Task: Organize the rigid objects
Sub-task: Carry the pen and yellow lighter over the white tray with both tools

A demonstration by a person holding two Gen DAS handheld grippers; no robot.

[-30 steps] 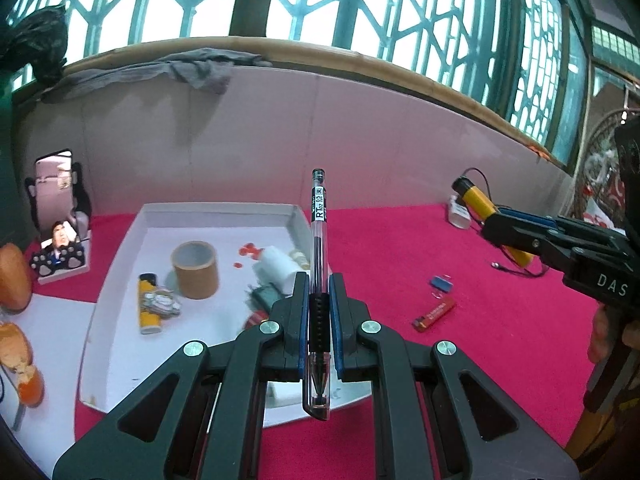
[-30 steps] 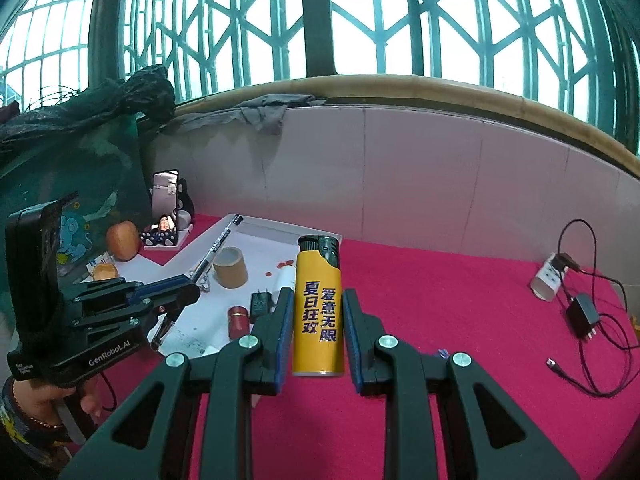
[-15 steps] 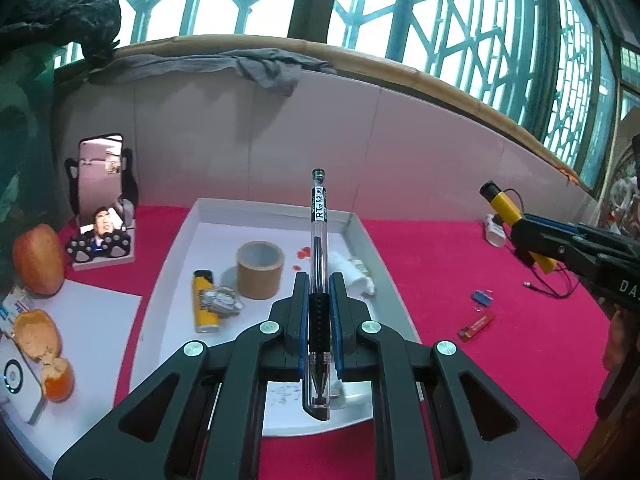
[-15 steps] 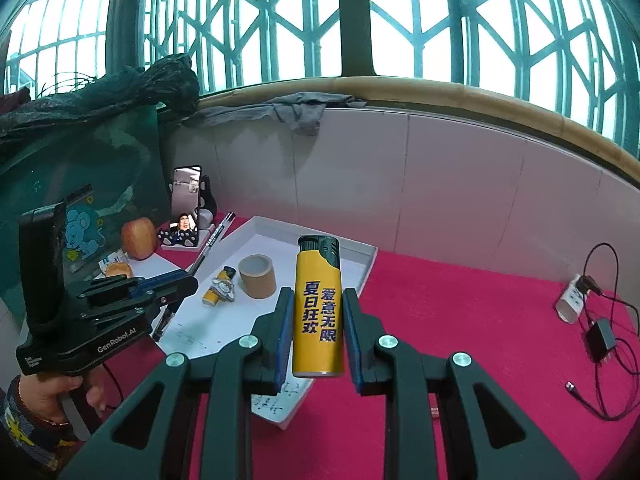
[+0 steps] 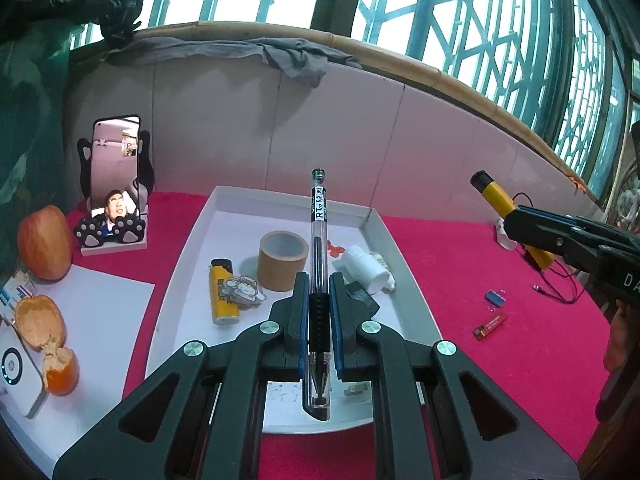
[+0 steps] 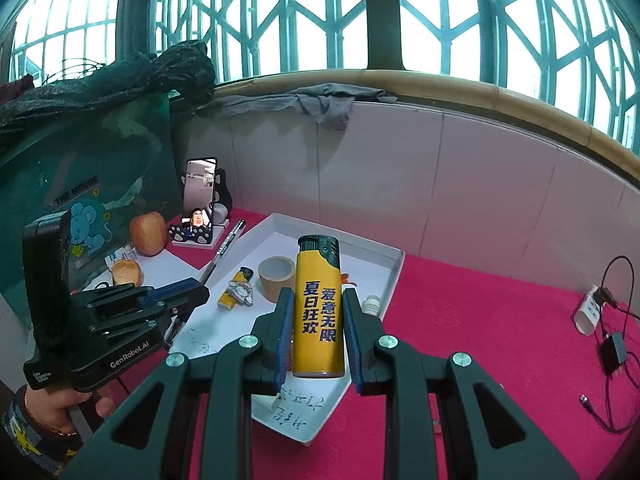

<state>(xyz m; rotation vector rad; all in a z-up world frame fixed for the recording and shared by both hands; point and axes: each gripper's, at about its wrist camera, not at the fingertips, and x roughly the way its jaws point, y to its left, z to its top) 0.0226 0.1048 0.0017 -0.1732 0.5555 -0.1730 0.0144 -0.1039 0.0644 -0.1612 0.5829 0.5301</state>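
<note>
Left wrist view: left gripper (image 5: 319, 334) clamps pen (image 5: 319, 264), right gripper (image 6: 318, 334) clamps lighter (image 6: 319, 308); next, lower both into tray (image 5: 412, 280).

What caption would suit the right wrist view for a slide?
Right gripper holds a yellow lighter upright above the white tray, while the left gripper carries a pen.
</note>
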